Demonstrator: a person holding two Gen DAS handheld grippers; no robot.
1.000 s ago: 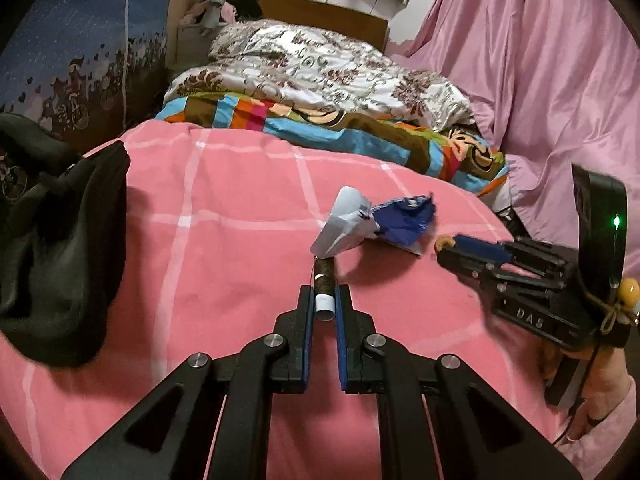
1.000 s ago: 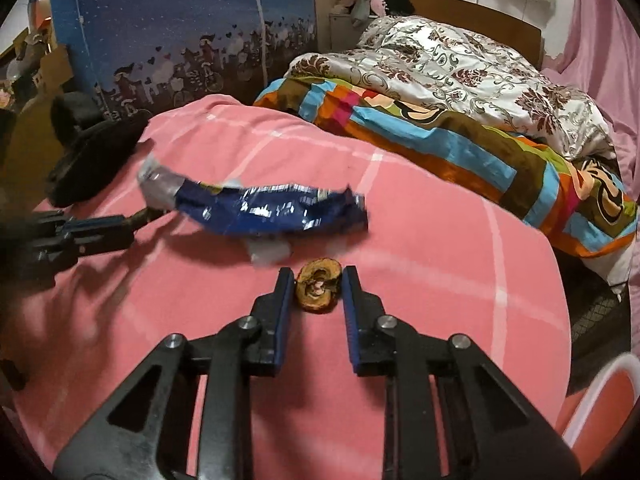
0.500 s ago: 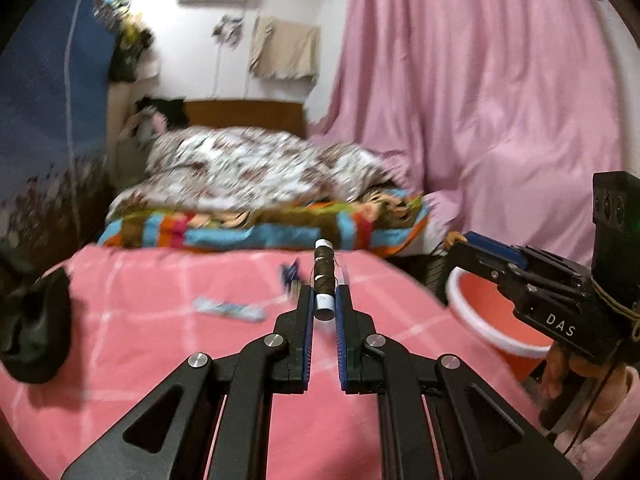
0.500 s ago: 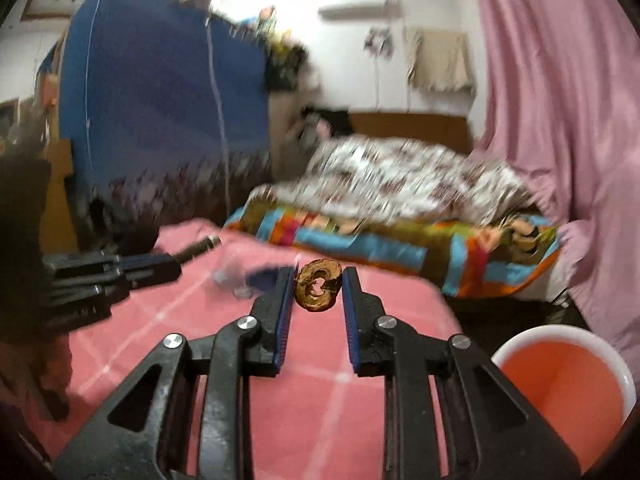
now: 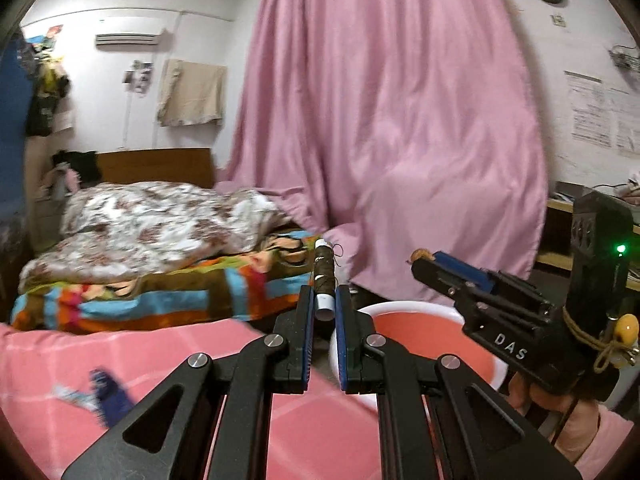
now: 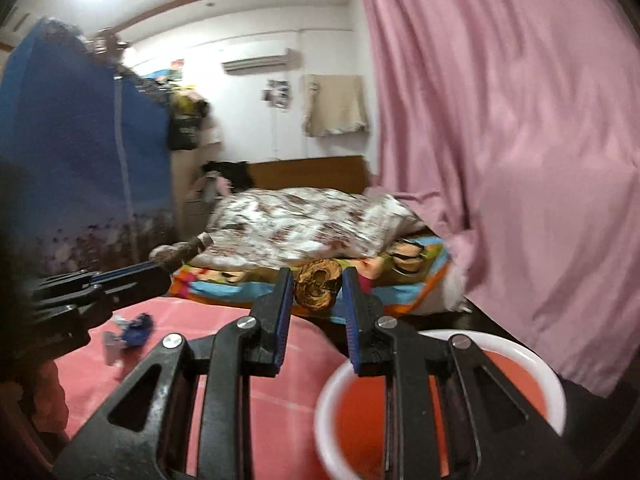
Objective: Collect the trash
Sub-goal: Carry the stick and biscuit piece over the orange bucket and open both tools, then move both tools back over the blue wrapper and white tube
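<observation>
"DAS" marks the right gripper (image 5: 424, 258), clamping a walnut shell (image 6: 318, 286); left gripper (image 5: 322, 312) jaws clamp an upright thread spool (image 5: 324, 280)

So the main surface is a bed with a pink sheet crossed by pale check lines (image 5: 60, 360). Lying on it toward the left is a crumpled blue and white snack wrapper (image 5: 102, 394), kinda blurry in both views. Further back sits a folded multicoloured striped blanket in orange, blue and brown (image 5: 160, 300), and a bunched white quilt with brown floral print (image 5: 160, 228) is piled right on top of that. Just off the bed's right edge stands a round orange plastic tub with a white rim (image 6: 548, 384).
</observation>
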